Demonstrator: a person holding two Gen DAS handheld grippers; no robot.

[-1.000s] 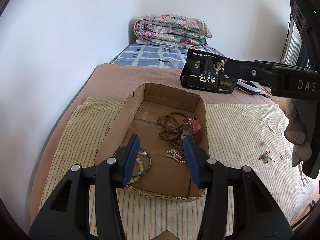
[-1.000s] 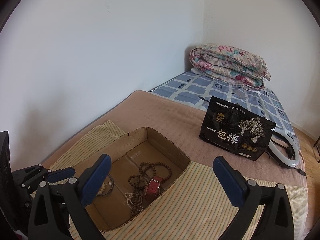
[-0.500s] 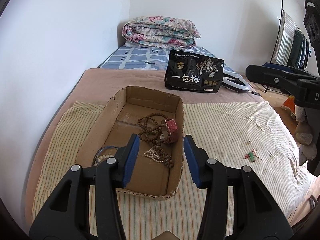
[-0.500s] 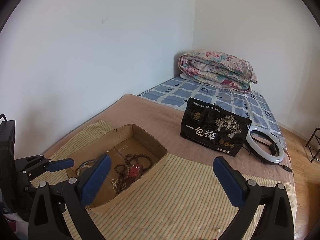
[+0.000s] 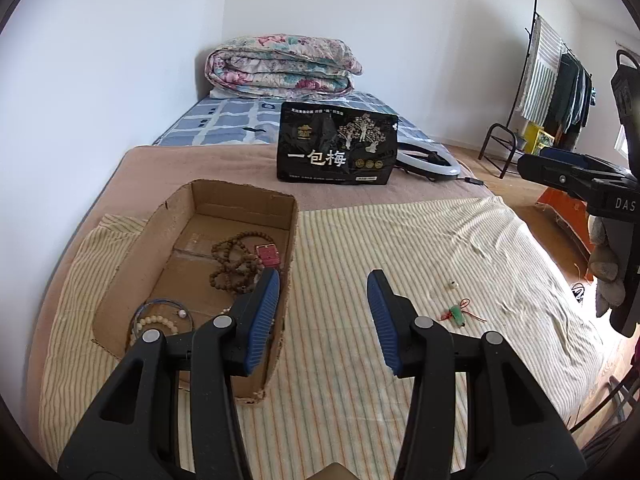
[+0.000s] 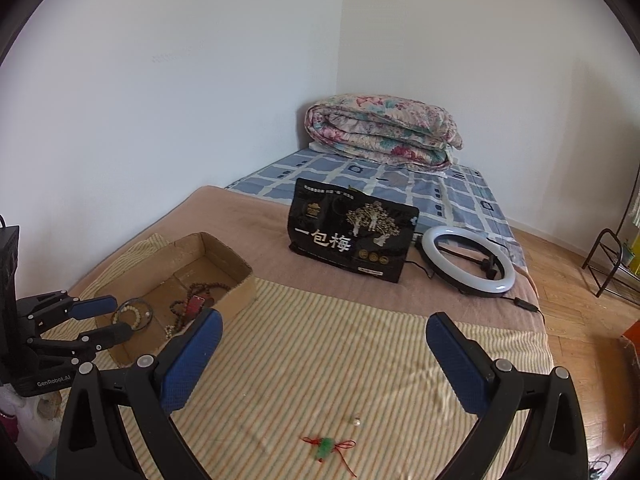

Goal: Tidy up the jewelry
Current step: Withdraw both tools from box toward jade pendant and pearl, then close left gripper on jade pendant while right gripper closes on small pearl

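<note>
— Left wrist view: where is your left gripper [image 5: 323, 312], and what is it holding?

— It hangs over the striped cloth [image 5: 360, 240] just right of the cardboard box [image 5: 244, 196], jaws apart and holding nothing. Inside the box you have the brown bead strand [image 5: 234, 258], a small red piece [image 5: 267, 255], a blue bangle [image 5: 160, 309] and a pale bead bracelet [image 5: 154, 326].

— And what lies outside the box?

— The green pendant on red cord [image 5: 456, 315] lies on the cloth to your right, with a tiny pale bead [image 5: 452, 285], perhaps a pearl, near it.

— What does your right wrist view add?

— Your right gripper [image 6: 322, 354] is spread wide and empty above that pendant [image 6: 326, 446] and bead [image 6: 356, 422]. Behind, a black snack bag [image 6: 348, 236] stands beside a ring light [image 6: 468, 264], and a folded floral quilt [image 6: 380, 130] sits at the bed's head.
</note>
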